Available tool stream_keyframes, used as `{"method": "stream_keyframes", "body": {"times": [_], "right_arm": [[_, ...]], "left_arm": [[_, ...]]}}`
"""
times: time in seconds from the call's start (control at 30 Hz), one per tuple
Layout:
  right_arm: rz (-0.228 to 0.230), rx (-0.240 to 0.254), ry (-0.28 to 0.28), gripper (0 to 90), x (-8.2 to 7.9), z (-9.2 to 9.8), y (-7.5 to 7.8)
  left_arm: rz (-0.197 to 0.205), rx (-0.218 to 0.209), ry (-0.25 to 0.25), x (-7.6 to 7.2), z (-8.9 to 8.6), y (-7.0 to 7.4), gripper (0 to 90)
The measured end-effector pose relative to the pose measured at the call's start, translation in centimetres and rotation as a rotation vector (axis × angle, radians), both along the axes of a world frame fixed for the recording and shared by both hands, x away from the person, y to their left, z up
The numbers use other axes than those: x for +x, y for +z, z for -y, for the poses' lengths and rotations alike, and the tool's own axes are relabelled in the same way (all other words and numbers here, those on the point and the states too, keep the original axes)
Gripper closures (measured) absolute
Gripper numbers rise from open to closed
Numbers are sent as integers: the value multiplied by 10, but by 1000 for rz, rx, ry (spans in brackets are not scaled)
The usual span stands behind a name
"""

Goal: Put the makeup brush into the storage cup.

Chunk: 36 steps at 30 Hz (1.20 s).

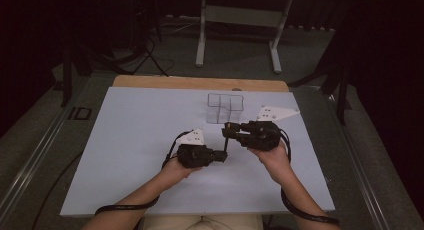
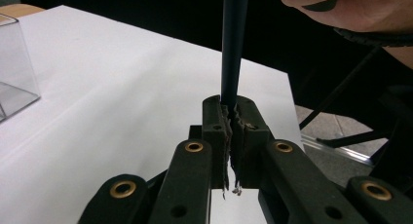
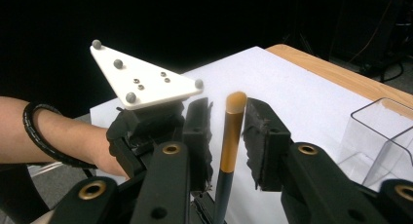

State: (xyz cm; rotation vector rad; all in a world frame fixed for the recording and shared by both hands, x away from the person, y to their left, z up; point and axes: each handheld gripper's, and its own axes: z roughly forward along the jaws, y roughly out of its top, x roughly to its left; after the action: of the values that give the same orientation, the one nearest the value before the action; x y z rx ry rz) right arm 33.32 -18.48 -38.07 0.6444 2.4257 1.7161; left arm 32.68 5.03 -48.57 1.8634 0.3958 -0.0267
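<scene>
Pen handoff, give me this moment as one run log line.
left gripper: shut on pen, upright | right gripper: open, jaws either side of pen's orange end, not pressing | clear plastic organizer: behind, apart

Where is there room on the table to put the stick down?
The white table is bare all along its left half, from the left claw out to the left edge, and along the near edge between the forearms. It is crowded mid-table, where both claws meet around the stick, right before the clear box.
</scene>
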Motion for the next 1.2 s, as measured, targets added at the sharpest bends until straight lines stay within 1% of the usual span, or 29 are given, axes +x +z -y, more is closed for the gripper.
{"method": "stream_keyframes", "body": {"times": [0.03, 0.17, 0.23, 0.3, 0.33, 0.4, 0.43, 0.5, 0.53, 0.57, 0.6, 0.63, 0.7, 0.73, 0.77, 0.8, 0.83, 0.87, 0.93, 1.0, 1.03, 1.07, 1.1, 1.13, 1.2], "right_arm": [[0, -3, 3, 742, 0, 0, 0], [-1, -19, 12, 826, 0, -1, 1], [-5, -28, 14, 832, 0, -2, 2], [0, -31, 9, 836, 0, -2, 2], [0, -36, 11, 837, -1, -2, 3], [5, -39, 8, 838, -1, -2, 3], [4, -39, 12, 838, -1, -2, 4], [10, -43, 14, 839, -1, -3, 5], [15, -46, 14, 839, -1, -3, 6], [26, -56, 10, 839, -1, -3, 7], [30, -55, 10, 839, 0, -3, 7], [28, -51, 9, 839, 1, -2, 8], [31, -45, 5, 839, 2, 0, 10], [30, -39, 3, 839, 3, 2, 10], [31, -39, 1, 839, 4, 3, 11], [33, -38, 3, 839, 4, 3, 11], [34, -31, 2, 839, 5, 4, 12], [35, -33, 2, 839, 6, 4, 13], [39, -30, 1, 839, 7, 4, 14], [40, -30, 4, 839, 8, 3, 15], [42, -31, 3, 839, 9, 2, 15], [41, -29, 5, 839, 10, 2, 16], [44, -27, 8, 839, 11, 1, 17], [46, -28, 10, 839, 11, 0, 17], [49, -28, 10, 839, 13, -1, 18]], "left_arm": [[-2, -9, -4, 0, 0, 0, 868], [0, -4, -14, -1, 2, -1, 867], [-3, -7, -14, 0, 2, -1, 866], [-4, -10, -17, 1, 2, -1, 865], [-2, -11, -10, 0, 1, -2, 864], [-10, -16, -17, 1, 1, -1, 861], [-6, -12, -12, 1, 1, -1, 856], [-17, -21, -9, 1, -1, 0, 830], [-13, -17, 2, 1, -2, 1, 777], [-16, -19, 2, 1, -3, 2, 728], [-16, -22, 9, 0, -6, 3, 710], [-12, -24, 18, 0, -9, 4, 666], [-20, -26, 42, -1, -16, 7, 538], [-21, -28, 46, -1, -19, 7, 499], [-29, -40, 52, -2, -23, 8, 467], [-44, -47, 49, -2, -27, 9, 405], [-49, -48, 51, -2, -33, 9, 363], [-51, -45, 70, -3, -36, 10, 260], [-50, -31, 85, -5, -43, 12, 162], [-41, -25, 93, -8, -51, 13, 152], [-36, -28, 107, -10, -55, 14, 132], [-35, -26, 117, -12, -59, 14, 91], [-38, -27, 117, -13, -62, 14, 41], [-38, -32, 126, -15, -66, 15, 19], [-27, -37, 147, -19, -75, 16, 18]]}}
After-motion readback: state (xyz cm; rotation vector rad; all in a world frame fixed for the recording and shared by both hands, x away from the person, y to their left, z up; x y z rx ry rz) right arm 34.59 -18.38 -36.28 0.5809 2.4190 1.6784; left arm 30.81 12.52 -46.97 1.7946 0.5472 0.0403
